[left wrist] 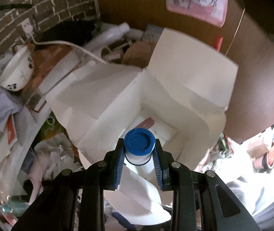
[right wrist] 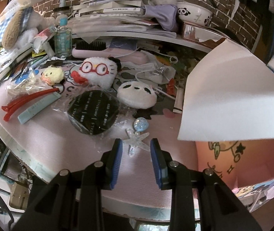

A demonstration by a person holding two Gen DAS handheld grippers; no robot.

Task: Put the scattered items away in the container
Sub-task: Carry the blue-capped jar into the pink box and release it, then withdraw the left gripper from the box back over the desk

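In the left wrist view my left gripper is shut on a white bottle with a blue cap, held over the open white box. A pink item lies on the box's floor. In the right wrist view my right gripper is open just above the pink mat, its fingers on either side of a clear starfish hair clip. Beyond it lie a black wrapped round pack, a panda plush, a glasses plush, a red clip and a pale blue tube.
One white box flap stands at the right of the mat. A shelf behind carries stacked books, a panda bowl, a small bottle and a hairbrush. A brown cardboard panel rises right of the box. Clutter fills the left.
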